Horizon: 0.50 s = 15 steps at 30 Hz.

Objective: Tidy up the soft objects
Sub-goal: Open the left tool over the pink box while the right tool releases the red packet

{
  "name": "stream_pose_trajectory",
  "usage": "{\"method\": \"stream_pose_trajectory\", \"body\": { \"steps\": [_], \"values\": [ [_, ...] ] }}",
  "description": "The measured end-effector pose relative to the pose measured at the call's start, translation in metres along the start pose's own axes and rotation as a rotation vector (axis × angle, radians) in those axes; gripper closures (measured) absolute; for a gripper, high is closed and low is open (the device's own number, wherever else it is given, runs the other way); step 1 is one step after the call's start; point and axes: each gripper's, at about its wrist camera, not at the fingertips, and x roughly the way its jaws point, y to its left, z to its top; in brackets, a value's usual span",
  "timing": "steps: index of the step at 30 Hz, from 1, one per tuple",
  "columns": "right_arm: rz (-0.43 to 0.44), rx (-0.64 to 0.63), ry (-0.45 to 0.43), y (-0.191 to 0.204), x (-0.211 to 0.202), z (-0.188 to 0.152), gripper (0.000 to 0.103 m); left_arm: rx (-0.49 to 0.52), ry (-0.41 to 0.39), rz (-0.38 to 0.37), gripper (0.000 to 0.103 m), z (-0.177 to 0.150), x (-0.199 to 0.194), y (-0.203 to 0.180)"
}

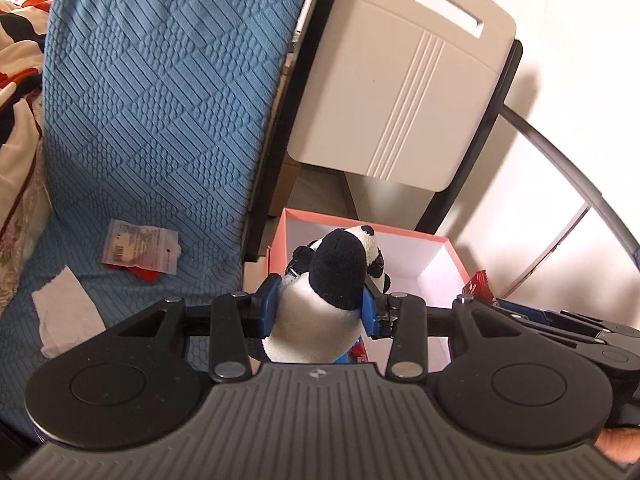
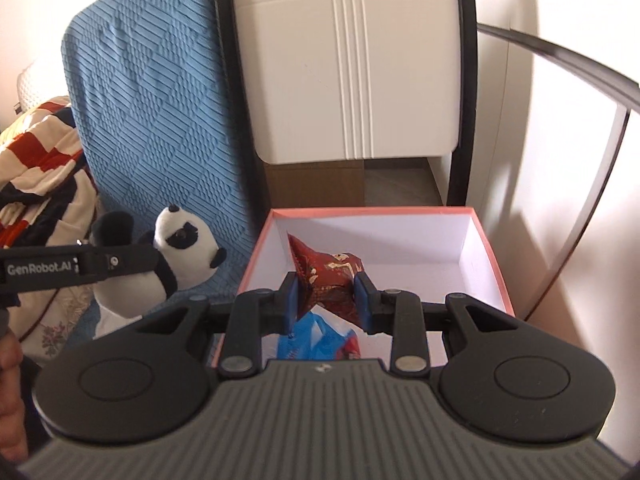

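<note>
1. Left claw [image 1: 326, 304], on my left wrist feed, is clamped on the plush panda [image 1: 328, 296]: its 2 blue pads [image 1: 269, 304] press into the toy's white body from either side, head pointing away from the camera.
2. Beyond the panda I see the pink-rimmed box [image 1: 360, 230], open at the top and white inside, standing beside the sofa's blue quilted cover [image 1: 160, 100]; the panda hangs in front of the box's near left part.
3. On the blue cover lie a small clear packet [image 1: 138, 250] with something red under it and a white tissue [image 1: 66, 312], well apart from the claw.
4. Behind the box stands a beige folding chair [image 1: 400, 92], and the right claw's arm [image 1: 560, 320] crosses the right edge of this feed.
5. Right claw [image 2: 326, 296], on my right wrist feed, is clamped on a crumpled red foil packet [image 2: 328, 276], pinched between its 2 blue pads [image 2: 291, 300].
6. That packet hangs over the open box [image 2: 492, 256]; in the box below it lies a blue and red wrapper [image 2: 316, 338].
7. To the left in this feed, the left claw [image 2: 120, 264] carries the panda [image 2: 184, 240] just beside the box's left wall, in front of the blue cover [image 2: 152, 100], with a red-and-cream blanket [image 2: 44, 152] further left.
</note>
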Motion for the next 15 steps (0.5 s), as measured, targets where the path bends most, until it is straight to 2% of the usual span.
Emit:
{"method": "stream_pose_trajectory", "body": {
  "steps": [15],
  "values": [
    [-0.015,0.055,0.139,-0.048,0.051,-0.049,0.07,0.071,0.15,0.023,0.056,-0.044,0.081,-0.037]
  ]
}}
